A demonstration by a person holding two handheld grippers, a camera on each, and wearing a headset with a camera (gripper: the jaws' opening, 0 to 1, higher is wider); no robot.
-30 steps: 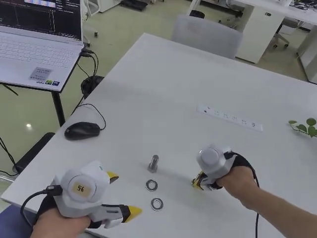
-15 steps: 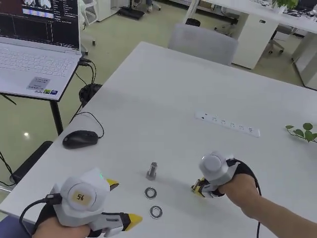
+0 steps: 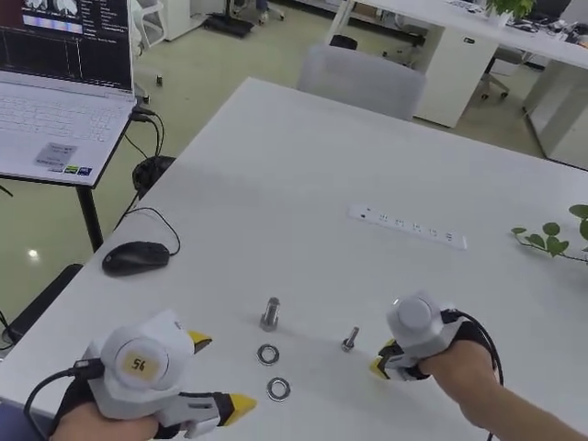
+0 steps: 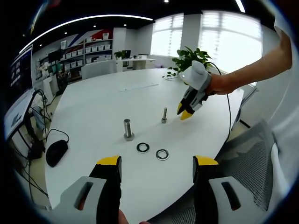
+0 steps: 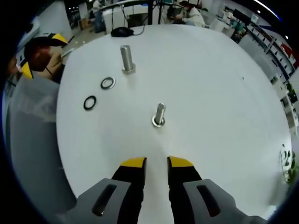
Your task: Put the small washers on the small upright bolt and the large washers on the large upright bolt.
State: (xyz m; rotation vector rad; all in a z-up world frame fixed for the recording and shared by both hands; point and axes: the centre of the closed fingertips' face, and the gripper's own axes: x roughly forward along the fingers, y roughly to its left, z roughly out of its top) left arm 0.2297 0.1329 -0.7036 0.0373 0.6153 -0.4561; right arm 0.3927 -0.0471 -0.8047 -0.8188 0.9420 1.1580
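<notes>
Small bolt (image 3: 350,339) upright, washers (image 3: 261,355) beside large bolt (image 3: 270,314)

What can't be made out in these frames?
far washer, near washer: small or large size unreadable, too tiny in head view.
small bolt: ring at its base, head or washer, unclear in right gripper view.
right tool: jaw gap hidden by its own body, head view.
laptop: cut off by left edge, screen text too small.

Open tabletop (image 3: 303,165) rings the small bolt (image 3: 350,339) (large bolt (image 3: 270,313) nearby).
</notes>
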